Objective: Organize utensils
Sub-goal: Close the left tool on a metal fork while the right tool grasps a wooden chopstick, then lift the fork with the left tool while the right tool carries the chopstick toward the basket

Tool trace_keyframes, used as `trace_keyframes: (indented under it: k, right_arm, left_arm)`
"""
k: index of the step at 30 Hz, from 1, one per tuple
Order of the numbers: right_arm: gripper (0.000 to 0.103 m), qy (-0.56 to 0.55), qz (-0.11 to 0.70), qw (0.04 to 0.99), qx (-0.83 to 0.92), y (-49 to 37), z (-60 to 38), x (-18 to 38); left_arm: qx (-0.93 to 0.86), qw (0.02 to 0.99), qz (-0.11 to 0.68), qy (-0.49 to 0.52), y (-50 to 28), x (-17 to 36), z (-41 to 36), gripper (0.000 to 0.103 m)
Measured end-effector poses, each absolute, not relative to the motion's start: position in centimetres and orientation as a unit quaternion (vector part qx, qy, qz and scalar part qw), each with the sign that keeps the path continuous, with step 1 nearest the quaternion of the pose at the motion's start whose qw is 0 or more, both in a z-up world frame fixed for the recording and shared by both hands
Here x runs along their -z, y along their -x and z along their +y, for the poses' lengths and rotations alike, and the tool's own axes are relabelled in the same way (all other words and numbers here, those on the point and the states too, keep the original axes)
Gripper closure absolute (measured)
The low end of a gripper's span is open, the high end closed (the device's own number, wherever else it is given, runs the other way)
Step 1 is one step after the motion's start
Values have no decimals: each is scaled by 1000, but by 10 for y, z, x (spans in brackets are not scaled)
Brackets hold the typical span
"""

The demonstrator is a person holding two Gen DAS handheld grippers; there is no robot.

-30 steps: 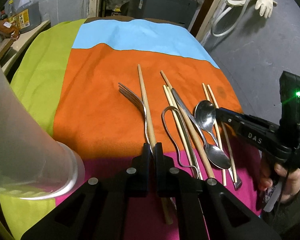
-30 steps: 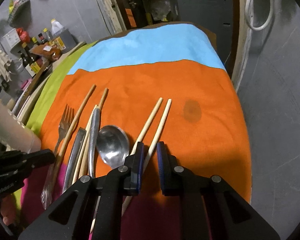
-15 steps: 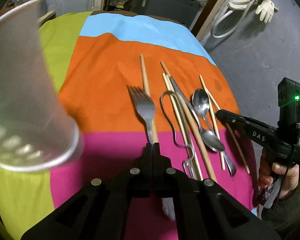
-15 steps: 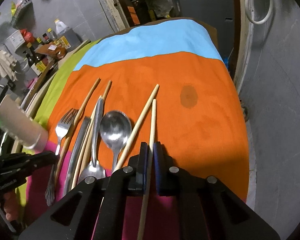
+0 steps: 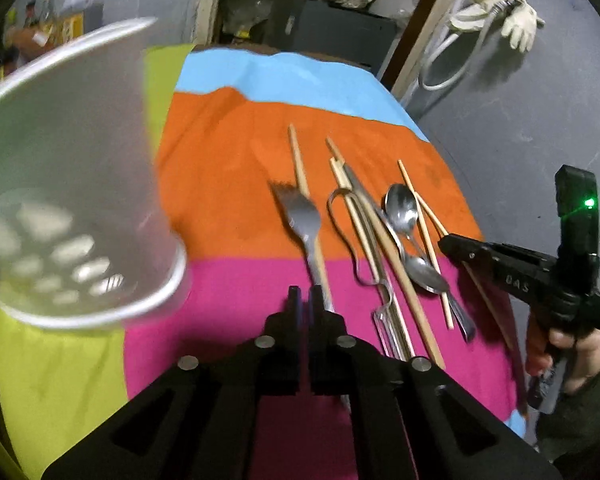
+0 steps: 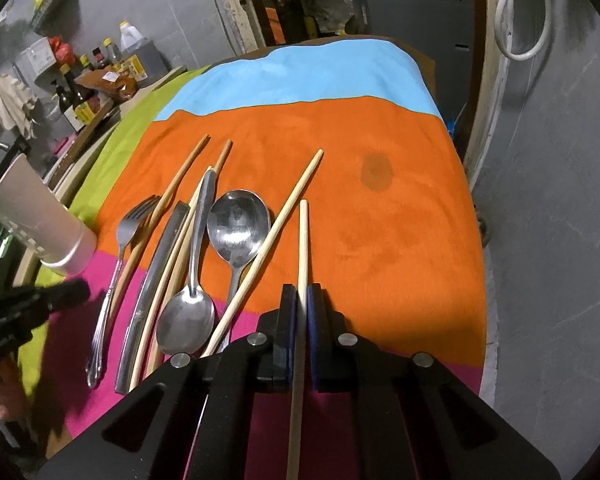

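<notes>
One chopstick (image 6: 303, 240) gripped, right tool (image 6: 298, 300), bare cloth (image 6: 400, 220) rightward, left tool (image 5: 305, 300) opening beside fork (image 5: 304, 216)

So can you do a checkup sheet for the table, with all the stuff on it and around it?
Surface: striped cloth in blue, orange, pink and green, with a dark stain on the orange.
Job's things: fork, two spoons and loose chopsticks lying side by side; white holder cup at the left, tilted.
Clutter: nothing seen on the cloth.
Grippers: left tongs with jaws opening, nothing between them, the fork's handle just beside; right tongs shut on one chopstick.
Cables: white hose looped on the wall.
Surroundings: bottles on a side counter, gloves hanging up.
</notes>
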State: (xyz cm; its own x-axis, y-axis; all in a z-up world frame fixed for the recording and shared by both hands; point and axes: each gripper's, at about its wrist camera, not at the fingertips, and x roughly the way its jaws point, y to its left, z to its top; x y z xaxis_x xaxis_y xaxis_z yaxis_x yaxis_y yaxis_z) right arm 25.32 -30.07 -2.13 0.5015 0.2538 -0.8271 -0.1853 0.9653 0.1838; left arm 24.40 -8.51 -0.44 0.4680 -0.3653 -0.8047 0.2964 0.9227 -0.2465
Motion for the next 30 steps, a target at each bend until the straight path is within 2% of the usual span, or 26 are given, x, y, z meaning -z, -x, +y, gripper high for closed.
trace_keyframes:
  k: [3,16,20,23,30]
  right_arm:
    - [98,-31,480,868,-126,-255,-299,22]
    - [97,-12,475,869,-135,-269,-297,23]
    - [95,3,476,869,-135,-276,-291,24]
    - [96,7,477,868,-139,-279,-289,25]
    - [100,-58,468,870,-146,-269,-304,18]
  left_arm:
    - [189,856,481,26,-255,10,-96,89]
    - [180,844,506,-2,-291,18,-100,86]
    - [192,838,511,18,-292,18,-96,89]
    - [205,833,513,26,-289,17,-95,102]
    - [220,841,493,41,-275,12,-91,103]
